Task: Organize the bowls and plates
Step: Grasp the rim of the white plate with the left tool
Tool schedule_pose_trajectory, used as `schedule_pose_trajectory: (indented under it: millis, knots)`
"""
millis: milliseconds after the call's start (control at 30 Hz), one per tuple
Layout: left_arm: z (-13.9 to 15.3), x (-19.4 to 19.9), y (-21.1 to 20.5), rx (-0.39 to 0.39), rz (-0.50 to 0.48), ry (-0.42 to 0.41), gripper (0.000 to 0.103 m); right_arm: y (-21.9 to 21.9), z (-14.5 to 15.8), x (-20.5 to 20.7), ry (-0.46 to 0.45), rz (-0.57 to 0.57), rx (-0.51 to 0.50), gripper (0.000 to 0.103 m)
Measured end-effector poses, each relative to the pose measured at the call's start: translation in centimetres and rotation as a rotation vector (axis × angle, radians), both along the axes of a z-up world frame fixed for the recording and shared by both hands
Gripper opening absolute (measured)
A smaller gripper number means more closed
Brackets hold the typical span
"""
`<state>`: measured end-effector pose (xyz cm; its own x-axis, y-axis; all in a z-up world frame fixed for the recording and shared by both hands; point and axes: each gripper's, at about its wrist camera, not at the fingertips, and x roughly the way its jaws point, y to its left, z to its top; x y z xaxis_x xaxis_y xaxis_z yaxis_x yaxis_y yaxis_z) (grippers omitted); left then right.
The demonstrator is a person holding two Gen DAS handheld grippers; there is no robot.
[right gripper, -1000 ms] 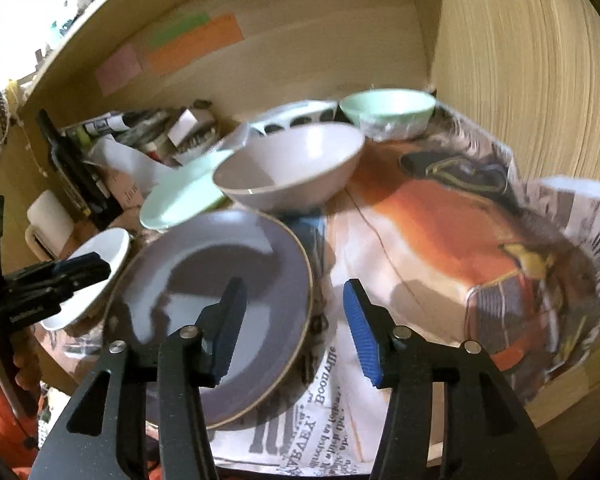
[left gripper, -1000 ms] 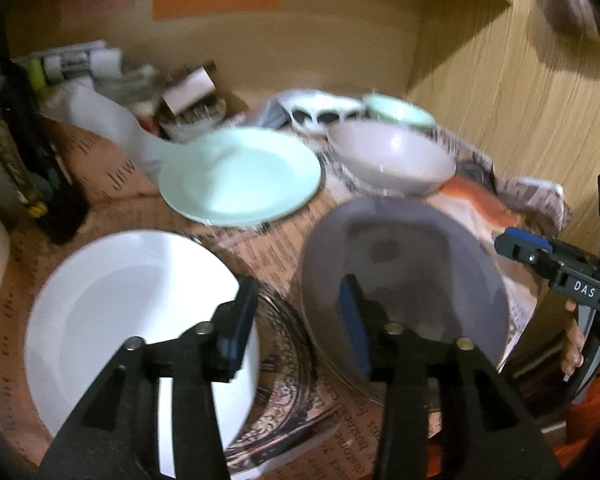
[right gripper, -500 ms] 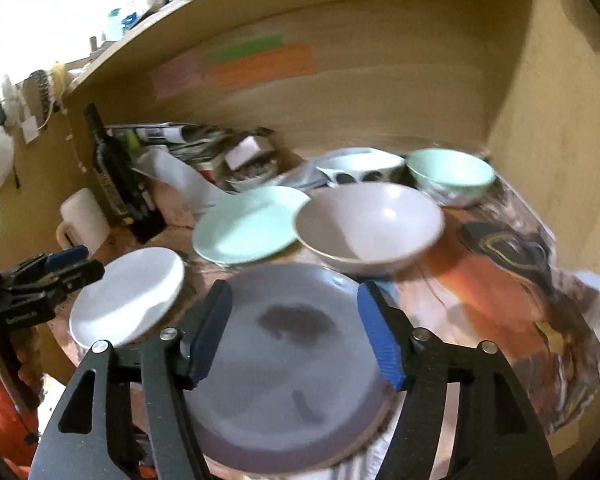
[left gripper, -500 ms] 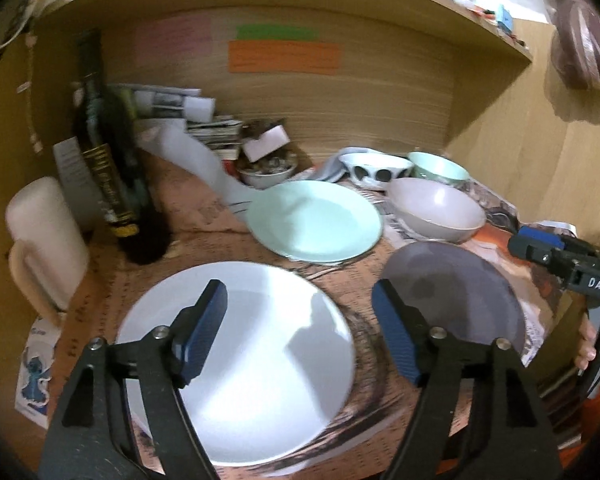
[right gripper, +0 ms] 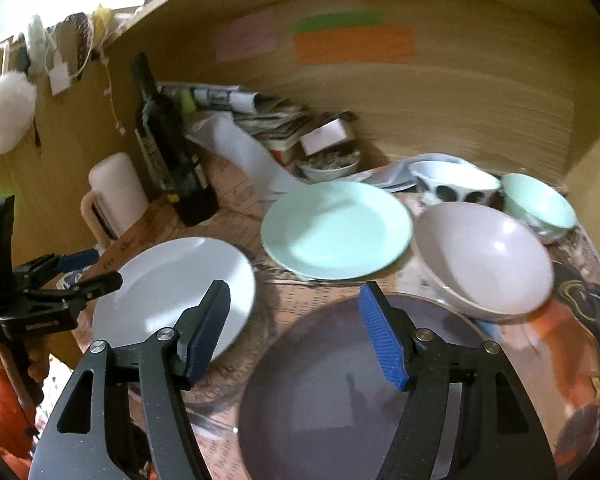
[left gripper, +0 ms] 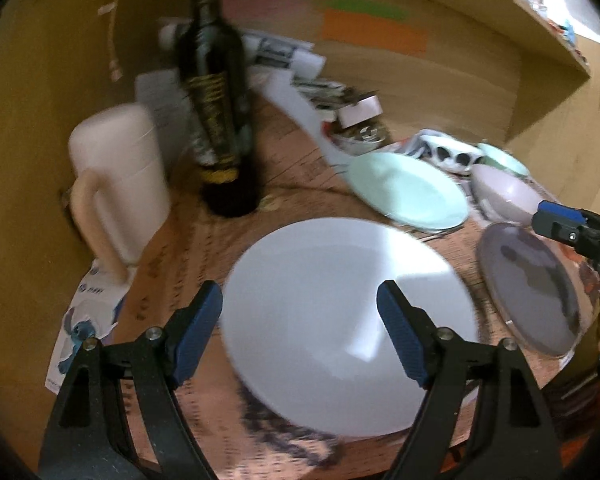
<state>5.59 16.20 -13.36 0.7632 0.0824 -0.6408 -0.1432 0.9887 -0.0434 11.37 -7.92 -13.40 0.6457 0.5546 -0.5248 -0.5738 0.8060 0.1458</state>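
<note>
Approach step: left gripper (left gripper: pixel 300 334) and right gripper (right gripper: pixel 296 332), jaws just opened wide, hold nothing. Next, close on near white plate (left gripper: pixel 348 320) rim for stacking.

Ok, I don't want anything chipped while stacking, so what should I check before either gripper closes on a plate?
1. Left gripper open and empty: ok.
2. Right gripper open and empty: ok.
3. White plate lying flat, nothing on it: ok.
4. Purple plate clear of the pink bowl: not ok, the bowl overlaps its far rim.
5. Mint plate free to be stacked onto: ok.
6. Dark bottle clear of the white plate: ok.
</note>
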Motion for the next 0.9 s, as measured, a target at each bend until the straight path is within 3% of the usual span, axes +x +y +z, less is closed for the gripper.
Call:
schedule_pose_trajectory:
  millis: [433,533,600,900]
  knots:
    - [-3.1,0.1,3.5,-0.057,0.015,0.076,0.080,5.6,-2.5,2.8,0.135,0.094,-0.135,0.064]
    - [-3.4,0.2,3.7,-0.064,0.006,0.089,0.071,6.4,-3.0,3.2,0.159,0.107,-0.159,0.063]
    - [-3.6,0.4,3.8,-0.075,-0.003,0.101,0.063,6.6,-3.2,3.3,0.159,0.097,-0.169,0.058]
    - [-4.1,0.2,4.2,-0.133,-0.032,0.112,0.045,8.1,-4.5,4.5,0.238,0.133,-0.206,0.036]
